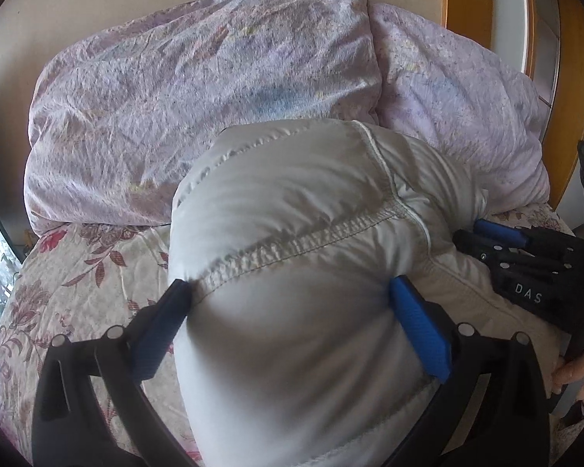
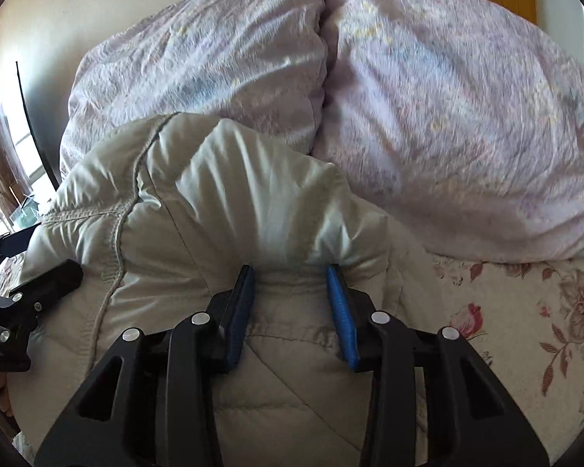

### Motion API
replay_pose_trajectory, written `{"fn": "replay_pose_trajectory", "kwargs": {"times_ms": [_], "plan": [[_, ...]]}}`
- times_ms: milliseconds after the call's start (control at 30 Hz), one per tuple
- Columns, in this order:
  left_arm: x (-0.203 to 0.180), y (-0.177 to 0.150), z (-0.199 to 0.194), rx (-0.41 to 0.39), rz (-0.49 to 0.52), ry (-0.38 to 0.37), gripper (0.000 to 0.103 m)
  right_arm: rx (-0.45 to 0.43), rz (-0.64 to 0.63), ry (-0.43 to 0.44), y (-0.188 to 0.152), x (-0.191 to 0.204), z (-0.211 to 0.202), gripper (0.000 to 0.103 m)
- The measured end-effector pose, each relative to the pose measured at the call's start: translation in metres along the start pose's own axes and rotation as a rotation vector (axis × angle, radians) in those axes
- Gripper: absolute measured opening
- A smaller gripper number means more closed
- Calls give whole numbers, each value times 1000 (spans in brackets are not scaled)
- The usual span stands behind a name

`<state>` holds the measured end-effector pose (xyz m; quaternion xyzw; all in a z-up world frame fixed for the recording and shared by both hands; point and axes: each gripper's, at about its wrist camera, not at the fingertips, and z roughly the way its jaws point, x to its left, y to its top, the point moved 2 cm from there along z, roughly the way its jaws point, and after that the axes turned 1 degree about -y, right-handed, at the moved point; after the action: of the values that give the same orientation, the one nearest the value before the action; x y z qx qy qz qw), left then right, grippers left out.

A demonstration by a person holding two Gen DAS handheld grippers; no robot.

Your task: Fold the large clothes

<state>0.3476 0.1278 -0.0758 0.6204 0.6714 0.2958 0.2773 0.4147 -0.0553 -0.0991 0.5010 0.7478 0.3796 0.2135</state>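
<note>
Item: padded jacket (image 1: 303,257), pale grey, quilted, bunched into a thick roll on the bed (image 1: 97,272). We use the jacket as landmark. Behind it: two lilac pillows (image 1: 198,89), resting against the wall. Beneath it: floral bedsheet. Our left tongs (image 1: 292,303) stand wide apart, both blue pads (image 1: 420,327) pressed into a fat fold of the jacket. Our right tongs (image 2: 292,303) stand part open at the jacket's right edge, fabric bulging between the fingers; firm grip we cannot tell.

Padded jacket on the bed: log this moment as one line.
stage: folding | left gripper: clamps padded jacket | right gripper: grips jacket fold | surface: floral bedsheet
</note>
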Motion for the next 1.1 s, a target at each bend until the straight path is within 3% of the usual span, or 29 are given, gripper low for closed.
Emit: {"fn": "replay_pose_trajectory", "kwargs": {"times_ms": [467, 600, 767, 933, 1033, 1100], "plan": [[-4, -14, 23, -23, -6, 52, 101, 33, 39, 15, -13, -6, 25, 40], [-5, -9, 13, 4, 25, 58, 101, 108, 5, -24, -1, -1, 16, 40], [12, 16, -8, -57, -3, 95, 101, -29, 25, -24, 28, -8, -20, 40], [19, 33, 14, -21, 10, 149, 101, -22, 51, -51, 39, -15, 4, 40], [22, 29, 31, 2, -25, 105, 101, 30, 52, -69, 28, -18, 30, 40], [23, 25, 37, 4, -52, 78, 101, 15, 51, -74, 19, -17, 37, 40]]}}
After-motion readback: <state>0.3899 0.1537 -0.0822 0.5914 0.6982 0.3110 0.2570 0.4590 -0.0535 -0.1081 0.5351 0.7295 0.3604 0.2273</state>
